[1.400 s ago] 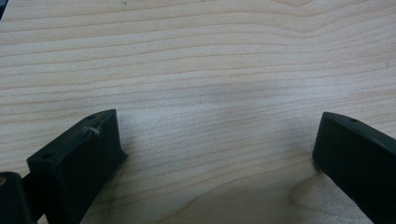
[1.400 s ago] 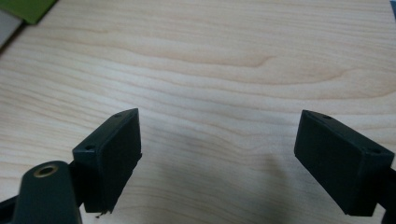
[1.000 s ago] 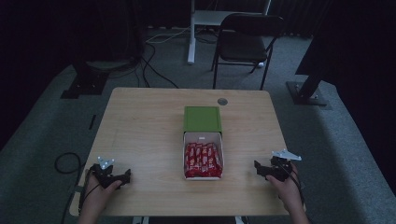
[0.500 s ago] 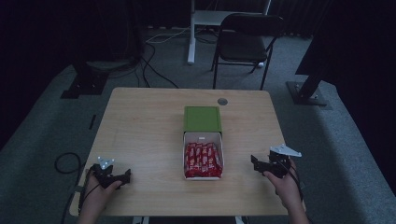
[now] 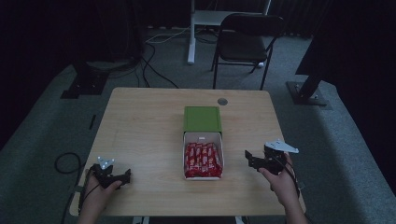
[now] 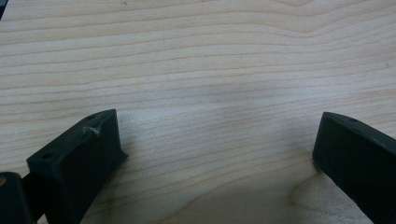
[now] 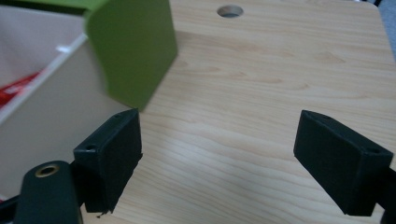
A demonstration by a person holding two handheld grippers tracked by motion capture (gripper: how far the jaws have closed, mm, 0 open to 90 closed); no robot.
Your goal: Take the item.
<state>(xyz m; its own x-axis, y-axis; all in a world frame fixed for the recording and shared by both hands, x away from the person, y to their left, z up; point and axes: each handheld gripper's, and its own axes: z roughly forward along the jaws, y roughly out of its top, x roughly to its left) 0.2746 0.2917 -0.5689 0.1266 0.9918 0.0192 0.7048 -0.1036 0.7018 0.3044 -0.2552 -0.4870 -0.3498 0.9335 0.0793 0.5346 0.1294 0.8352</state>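
Grippers wide apart beside the box

The right gripper [image 5: 250,161] (jaws apart, empty) stood just right of the white cardboard box of red-wrapped bars [image 5: 203,158]; the left gripper [image 5: 125,178], likewise apart, rested on the light wooden table [image 5: 144,126].

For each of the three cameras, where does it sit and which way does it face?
High view: above the person's side, facing forward and down on the table; both hands show.
Left gripper view: rides the left gripper, facing bare tabletop between open jaws.
Right gripper view: rides the right gripper, facing the box.
Shared: high and right gripper views show the box.
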